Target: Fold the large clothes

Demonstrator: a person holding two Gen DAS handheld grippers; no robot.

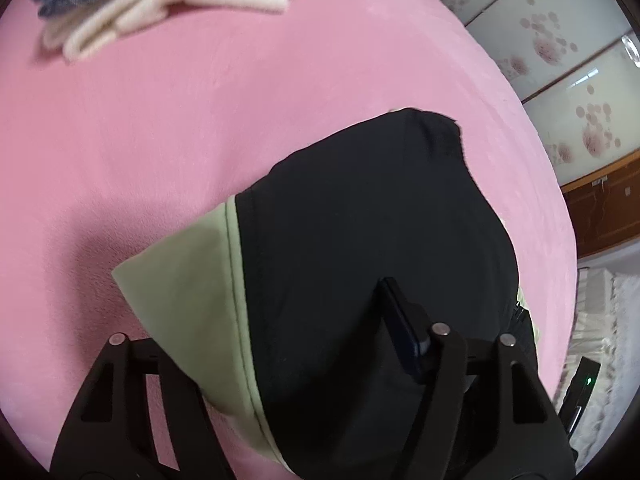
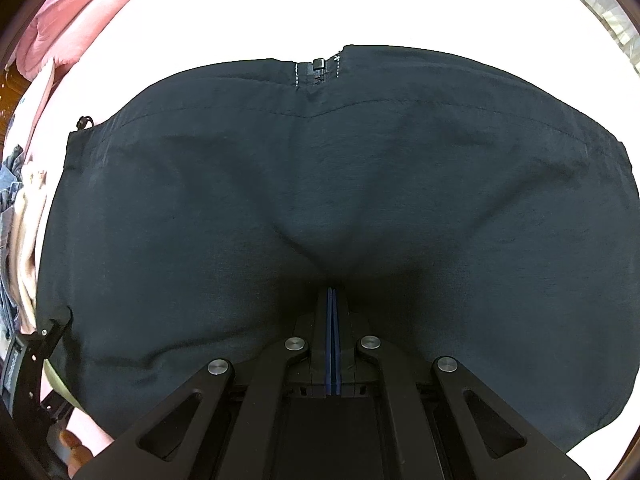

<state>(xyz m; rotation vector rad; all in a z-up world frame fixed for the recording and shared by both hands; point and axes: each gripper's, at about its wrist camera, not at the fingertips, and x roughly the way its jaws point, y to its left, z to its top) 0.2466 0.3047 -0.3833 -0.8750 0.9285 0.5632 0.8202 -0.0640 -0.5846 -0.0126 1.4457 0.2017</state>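
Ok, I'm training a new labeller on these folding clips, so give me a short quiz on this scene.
1. True or false: the right tool is shut.
2. In the left wrist view, the cover under the black garment is: A blue, B pink, C brown?
3. What colour is the panel beside the garment's black cloth?
Key: 1 true; 2 B; 3 light green.

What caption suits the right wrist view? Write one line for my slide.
Right gripper, fingers shut, pressing down on a folded black zippered fabric garment.
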